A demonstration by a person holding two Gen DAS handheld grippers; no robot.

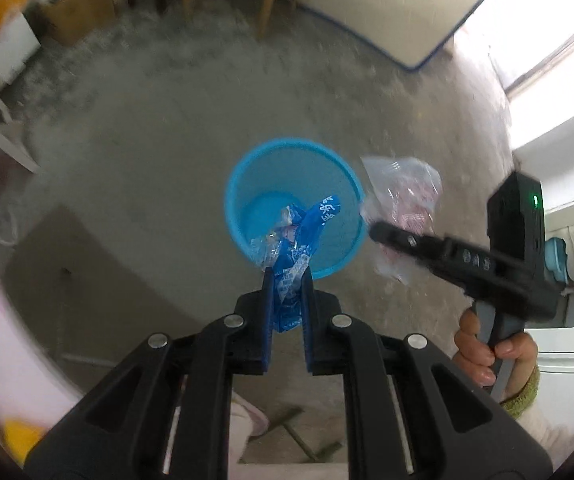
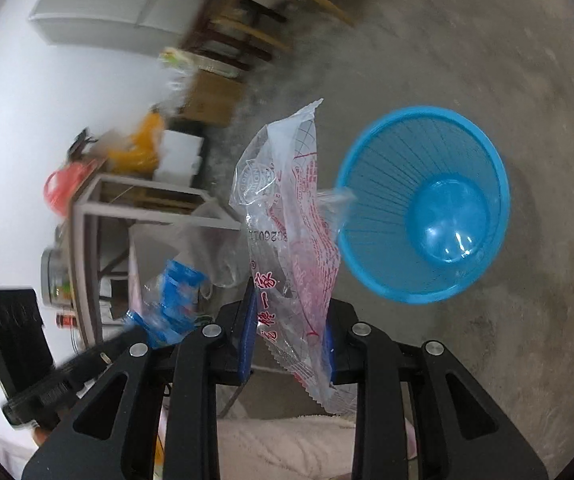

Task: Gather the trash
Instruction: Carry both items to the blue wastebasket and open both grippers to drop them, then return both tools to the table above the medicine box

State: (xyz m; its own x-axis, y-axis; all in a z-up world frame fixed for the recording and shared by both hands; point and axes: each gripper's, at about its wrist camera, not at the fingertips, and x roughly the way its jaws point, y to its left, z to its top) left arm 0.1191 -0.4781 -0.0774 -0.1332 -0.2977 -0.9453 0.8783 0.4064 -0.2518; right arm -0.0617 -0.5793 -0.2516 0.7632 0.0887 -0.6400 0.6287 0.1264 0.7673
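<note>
L gripper [image 1: 287, 280] clenched on blue wrapper [image 1: 291, 276] above blue bin [image 1: 243, 184]; R gripper [image 2: 289, 316] clenched on clear wrapper w/ red print [image 2: 283, 216]. Bin sits on concrete floor [image 1: 159, 132].

Clear wrapper [image 2: 287, 240] is carrying red Chinese print; only "一" is showing clearly in the big characters near the bottom, next to a character resembling "條", uncertain. A date-like code is showing mirrored through the film, reading roughly "802601", uncertain. A round embossed seal at the wrapper's upper left is staying illegible. Blue wrapper [image 1: 293, 256] is showing white Chinese characters, too blurred to read. Small white markings are showing on the right gripper [image 1: 379, 232] arm, unreadable.
</note>
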